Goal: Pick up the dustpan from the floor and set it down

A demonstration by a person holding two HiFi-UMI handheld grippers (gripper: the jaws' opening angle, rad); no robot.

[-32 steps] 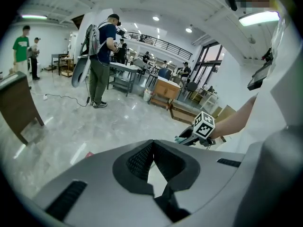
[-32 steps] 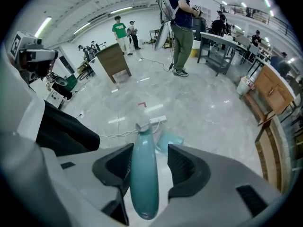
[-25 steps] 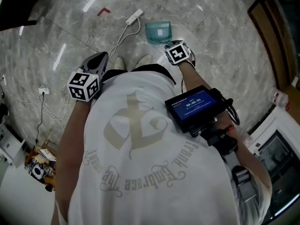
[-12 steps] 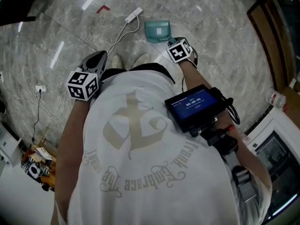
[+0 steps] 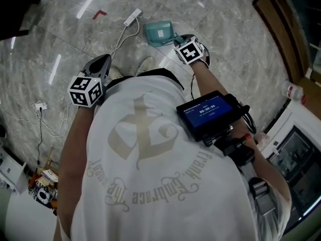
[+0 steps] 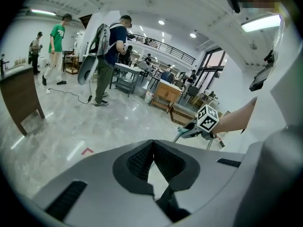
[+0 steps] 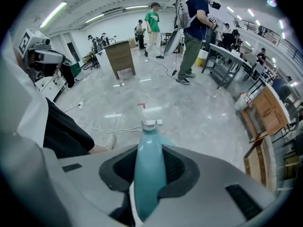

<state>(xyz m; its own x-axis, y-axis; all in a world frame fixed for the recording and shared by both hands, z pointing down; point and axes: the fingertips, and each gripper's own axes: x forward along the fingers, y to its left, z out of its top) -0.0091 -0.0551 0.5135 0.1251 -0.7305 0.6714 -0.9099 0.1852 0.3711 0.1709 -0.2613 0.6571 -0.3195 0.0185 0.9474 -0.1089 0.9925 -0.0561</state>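
The right gripper [image 7: 149, 169] has just been closing and now clamps the teal dustpan [image 5: 159, 34] by its handle [image 7: 147, 141], down at the marble floor [image 5: 235, 44] just ahead of the person's shoe [image 5: 145, 63]. The left gripper [image 6: 152, 161] hangs with jaws together, empty. The grasp looks made, while lifting clear and setting down likely remain.

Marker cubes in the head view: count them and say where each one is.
2. One marker cube rides the left gripper, at the picture's left; the other rides the right gripper, whose jaws have just closed on the teal dustpan. None looks hidden.
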